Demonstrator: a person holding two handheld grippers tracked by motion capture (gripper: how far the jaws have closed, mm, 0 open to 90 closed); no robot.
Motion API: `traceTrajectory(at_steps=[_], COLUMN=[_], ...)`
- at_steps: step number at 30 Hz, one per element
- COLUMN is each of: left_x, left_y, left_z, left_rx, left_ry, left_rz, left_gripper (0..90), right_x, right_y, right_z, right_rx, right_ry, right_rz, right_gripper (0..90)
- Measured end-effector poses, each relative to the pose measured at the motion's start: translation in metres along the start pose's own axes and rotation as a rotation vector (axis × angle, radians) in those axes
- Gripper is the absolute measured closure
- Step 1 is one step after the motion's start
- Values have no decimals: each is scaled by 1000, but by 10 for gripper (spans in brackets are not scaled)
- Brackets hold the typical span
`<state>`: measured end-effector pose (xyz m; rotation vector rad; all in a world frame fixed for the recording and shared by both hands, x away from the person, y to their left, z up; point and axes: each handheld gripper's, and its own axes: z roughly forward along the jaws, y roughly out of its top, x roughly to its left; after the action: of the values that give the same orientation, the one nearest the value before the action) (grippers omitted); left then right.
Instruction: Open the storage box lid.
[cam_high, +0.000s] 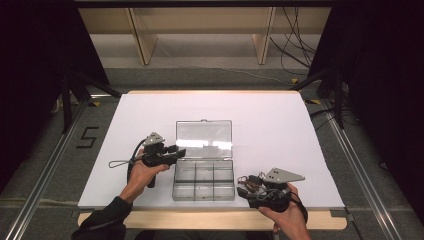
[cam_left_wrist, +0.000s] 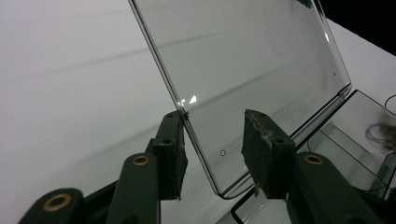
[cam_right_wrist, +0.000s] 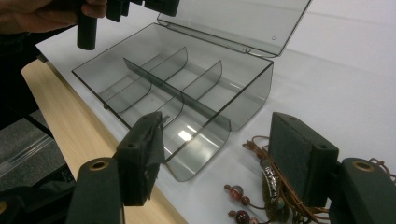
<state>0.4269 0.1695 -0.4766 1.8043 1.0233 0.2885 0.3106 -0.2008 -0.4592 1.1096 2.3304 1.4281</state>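
A clear plastic box with several compartments stands near the table's front edge, its lid swung up and back. My left gripper is at the lid's left side. In the left gripper view the lid's lower corner stands between the open jaws of the gripper, close to the left pad. My right gripper hovers low, just right of the box, open and empty. A brown beaded cord lies on the table by its right finger. The box lies ahead of the right gripper.
A white sheet covers the table, with a wooden edge at the front. Metal rails run along both sides on the floor, and a taped "5" marks the left. Wooden shelf legs and cables stand beyond the table.
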Motion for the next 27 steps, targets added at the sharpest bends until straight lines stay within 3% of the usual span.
traceTrajectory(at_steps=[7,8,13,16,17,18,19,20,21,25,27], left_x=[1,2,3,4,6,6,6,7,7,8,7], left_y=[-1,-1,-1,-2,-2,-2,-2,-2,-2,-2,-2], left_z=[1,2,3,4,4,5,5,5,5,6,7], left_rx=[1,1,7,7,13,14,15,20,20,29,30], left_ry=[-6,-7,-14,-19,-26,-35,-32,-37,-37,-36,-32], left_rz=[-25,-19,-26,-56,-67,-89,-103,-106,-106,-135,-139], left_gripper=[575,569,558,554,553,556,558,557,556,553,547], right_x=[1,1,2,0,3,0,0,0,-2,-2,-1], right_y=[-2,-1,-3,-3,-4,-3,-4,-4,-4,-4,-5], right_z=[1,0,0,1,0,0,1,2,1,2,3], right_rx=[2,1,5,3,10,1,0,3,1,1,3], right_ry=[12,1,11,18,16,12,23,16,15,35,20], right_rz=[-2,-22,14,13,44,12,13,24,0,29,33], right_gripper=[372,372,376,376,376,376,376,377,378,379,379])
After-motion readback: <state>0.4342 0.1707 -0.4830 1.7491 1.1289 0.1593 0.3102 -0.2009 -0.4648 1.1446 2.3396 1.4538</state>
